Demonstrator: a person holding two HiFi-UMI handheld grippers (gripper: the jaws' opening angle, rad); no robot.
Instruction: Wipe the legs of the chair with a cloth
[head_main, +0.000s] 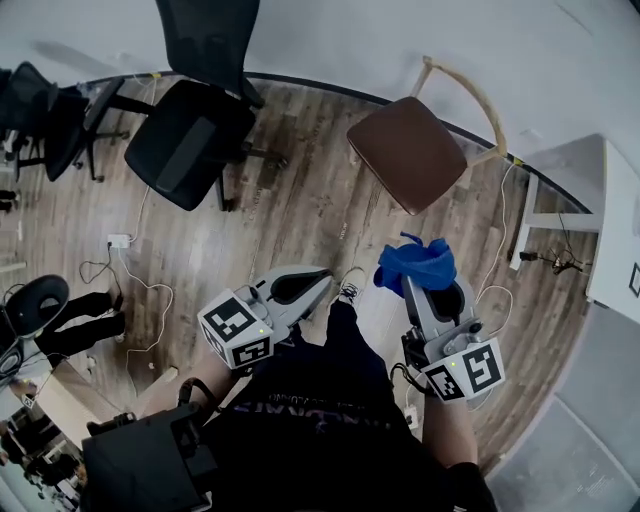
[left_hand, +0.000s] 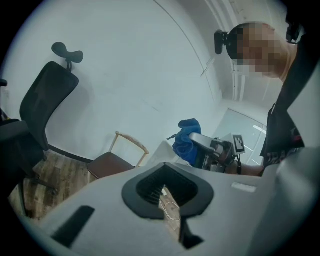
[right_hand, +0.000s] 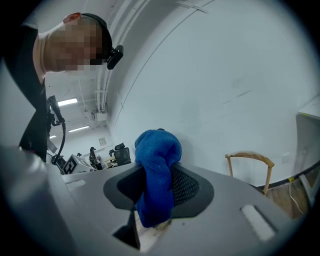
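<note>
**Blue cloth clamped in the right gripper, chair well ahead**

In the head view the person stands over a wood-plank floor (head_main: 300, 205) with a gripper in each hand, both low in the frame. The right gripper (head_main: 422, 282) sits right of centre. Its jaws are closed on a crumpled blue terry cloth (head_main: 415, 262), which bunches above the tips. In the right gripper view the same cloth (right_hand: 157, 172) is pinched between the black pads, rising above them and hanging below.

The left gripper (head_main: 322, 275) sits left of centre. In its own view the jaws are drawn almost together – only a thin slit, through which floor and a loop of white cable show – and nothing is held.

The wooden chair with a brown seat and curved pale backrest (head_main: 408, 152) stands in the upper right of the head view, near the white wall and well apart from both grippers. Its legs are hidden under the seat there. A black office chair (head_main: 190, 140) stands in the upper left.
</note>
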